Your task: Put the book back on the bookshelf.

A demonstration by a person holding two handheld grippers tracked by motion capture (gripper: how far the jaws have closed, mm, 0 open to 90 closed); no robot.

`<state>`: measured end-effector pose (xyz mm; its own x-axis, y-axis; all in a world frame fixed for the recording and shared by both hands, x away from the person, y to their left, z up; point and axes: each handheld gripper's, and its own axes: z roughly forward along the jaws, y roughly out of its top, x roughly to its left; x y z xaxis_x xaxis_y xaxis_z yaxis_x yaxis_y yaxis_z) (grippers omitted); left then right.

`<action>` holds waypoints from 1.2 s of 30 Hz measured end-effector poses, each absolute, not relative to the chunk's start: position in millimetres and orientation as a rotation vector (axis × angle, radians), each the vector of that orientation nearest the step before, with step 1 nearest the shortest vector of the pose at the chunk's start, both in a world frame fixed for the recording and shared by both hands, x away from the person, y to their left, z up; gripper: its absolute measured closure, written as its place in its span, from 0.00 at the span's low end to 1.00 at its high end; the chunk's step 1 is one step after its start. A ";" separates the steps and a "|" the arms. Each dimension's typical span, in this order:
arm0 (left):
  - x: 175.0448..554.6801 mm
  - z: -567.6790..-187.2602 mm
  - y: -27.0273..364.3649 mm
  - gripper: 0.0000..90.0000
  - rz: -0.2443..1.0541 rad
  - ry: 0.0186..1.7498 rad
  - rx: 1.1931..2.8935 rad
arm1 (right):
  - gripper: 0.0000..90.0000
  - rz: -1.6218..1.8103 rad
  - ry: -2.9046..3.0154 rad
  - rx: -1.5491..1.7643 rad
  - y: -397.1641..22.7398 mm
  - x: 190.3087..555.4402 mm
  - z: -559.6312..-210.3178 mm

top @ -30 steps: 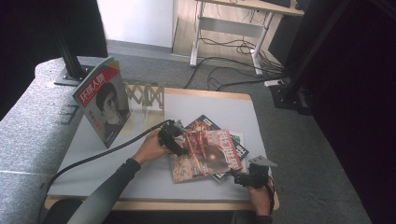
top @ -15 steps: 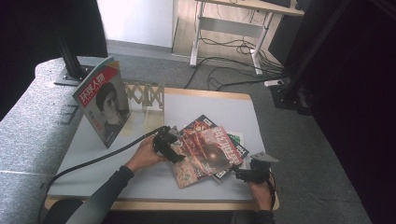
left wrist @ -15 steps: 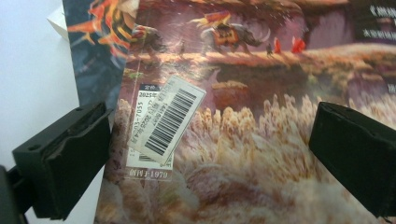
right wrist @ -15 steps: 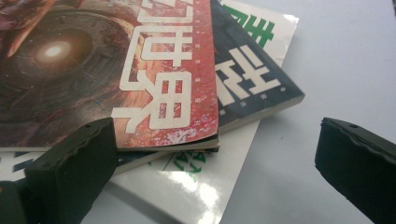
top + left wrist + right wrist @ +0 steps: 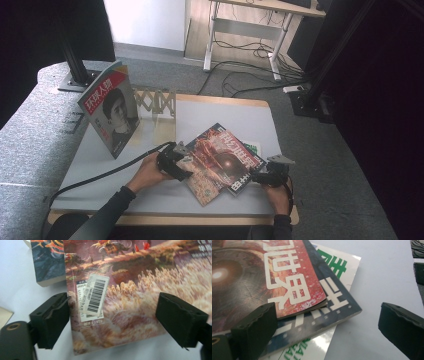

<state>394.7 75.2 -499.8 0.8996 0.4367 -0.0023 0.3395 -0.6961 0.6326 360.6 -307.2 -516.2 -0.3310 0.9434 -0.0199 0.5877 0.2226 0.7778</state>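
A loose pile of magazines lies mid-table: a red-covered one (image 5: 225, 157) on top, a tan fantasy-cover one (image 5: 202, 187) sticking out toward me, and a green-and-white one (image 5: 255, 148) underneath. My left gripper (image 5: 175, 162) is at the pile's left side. In its own view the left gripper (image 5: 113, 312) straddles the barcode corner of the tan magazine (image 5: 130, 297); the jaws have just been closing but the pads do not press it. My right gripper (image 5: 265, 176) is at the pile's right corner. The right gripper (image 5: 329, 315) stands wide open beside the red magazine (image 5: 249, 277) and a dark-edged one (image 5: 329, 310).
Another magazine (image 5: 110, 112) with a portrait cover stands upright at the table's (image 5: 225, 110) back left, next to a wooden lattice rack (image 5: 157, 102). A black cable trails from the left gripper across the near left. White tabletop (image 5: 382, 277) lies right of the pile.
My left gripper has slid toward me and leftward along the pile's edge. The right gripper has edged away from the near edge, toward the pile's corner. The magazines have shifted slightly.
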 end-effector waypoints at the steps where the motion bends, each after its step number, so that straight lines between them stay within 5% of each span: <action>1: 393.4 -499.9 76.3 0.16 0.196 0.550 2.403 | 0.03 0.939 2.001 1.411 -307.3 362.7 -516.1; 16: 377.0 -503.2 80.3 0.21 0.218 0.545 2.383 | 0.14 0.960 2.037 1.399 -303.6 363.5 -512.5; 36: 354.7 -509.0 90.5 0.35 0.208 0.544 2.334 | 0.08 0.939 2.031 1.406 -294.7 391.4 -514.7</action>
